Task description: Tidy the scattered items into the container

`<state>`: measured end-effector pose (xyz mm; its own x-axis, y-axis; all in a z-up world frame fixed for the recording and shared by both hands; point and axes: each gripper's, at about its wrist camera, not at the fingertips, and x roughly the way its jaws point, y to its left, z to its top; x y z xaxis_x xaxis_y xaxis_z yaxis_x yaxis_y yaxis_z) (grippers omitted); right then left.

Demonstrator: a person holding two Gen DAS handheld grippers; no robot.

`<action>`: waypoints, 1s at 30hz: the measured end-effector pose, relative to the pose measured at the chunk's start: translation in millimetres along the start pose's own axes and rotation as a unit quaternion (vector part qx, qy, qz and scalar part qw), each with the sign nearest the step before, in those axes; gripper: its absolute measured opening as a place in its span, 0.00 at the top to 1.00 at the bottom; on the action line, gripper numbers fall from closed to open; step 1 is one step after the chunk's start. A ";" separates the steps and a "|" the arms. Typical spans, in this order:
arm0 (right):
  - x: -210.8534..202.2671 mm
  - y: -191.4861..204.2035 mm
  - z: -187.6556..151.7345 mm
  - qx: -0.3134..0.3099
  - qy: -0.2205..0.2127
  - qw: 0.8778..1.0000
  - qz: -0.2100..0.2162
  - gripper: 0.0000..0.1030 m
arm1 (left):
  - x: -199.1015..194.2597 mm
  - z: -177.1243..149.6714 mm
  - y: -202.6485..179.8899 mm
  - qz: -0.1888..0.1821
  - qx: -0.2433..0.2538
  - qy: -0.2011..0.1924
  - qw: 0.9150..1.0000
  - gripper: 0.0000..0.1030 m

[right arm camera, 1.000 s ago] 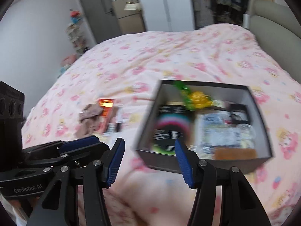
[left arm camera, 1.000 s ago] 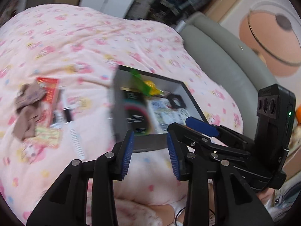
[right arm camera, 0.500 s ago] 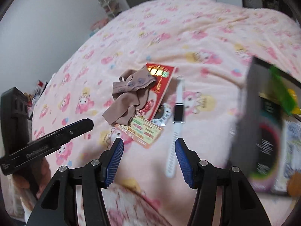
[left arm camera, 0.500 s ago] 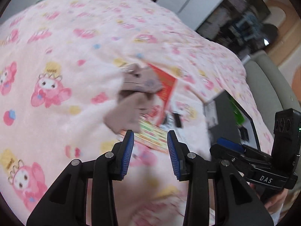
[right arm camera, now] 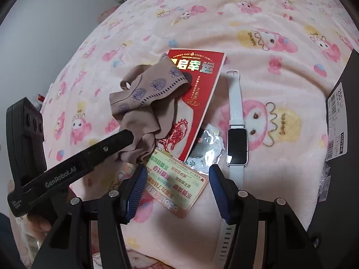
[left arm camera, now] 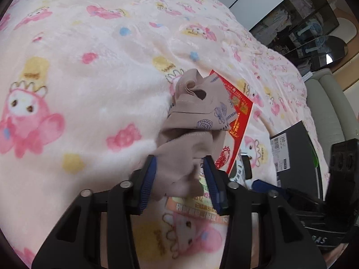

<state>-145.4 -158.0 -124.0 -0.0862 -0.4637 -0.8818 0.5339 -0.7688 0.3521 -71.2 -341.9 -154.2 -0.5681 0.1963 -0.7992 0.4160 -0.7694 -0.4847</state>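
Observation:
A beige printed cloth lies crumpled on a red booklet on the pink blanket. My left gripper straddles the cloth's near end; its jaws are closing, with a small gap still showing at the right pad. In the right wrist view one of its fingers rests on the cloth. My right gripper hovers open over a colourful card, holding nothing. A white smartwatch lies just right of it, next to a clear wrapper. The dark box stands at the right edge.
The pink cartoon blanket covers the bed, soft and rumpled. A grey padded headboard and dark shelves lie beyond the box. A hand holds the left gripper at lower left.
Both grippers swung left from the box and came down over the scattered pile. The left gripper now has the cloth between its jaws; the right sits above the card.

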 end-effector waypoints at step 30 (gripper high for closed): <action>-23.9 -1.8 -22.6 -0.004 -0.008 1.000 0.020 0.48 | -24.0 -12.1 -58.3 -0.057 0.065 0.109 0.990 0.85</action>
<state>-125.2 -135.6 -110.7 -0.0782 -0.5007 -0.8621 0.5435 -0.7463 0.3842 -73.2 -294.4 -111.1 -0.4326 0.4020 -0.8070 0.2556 -0.8037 -0.5373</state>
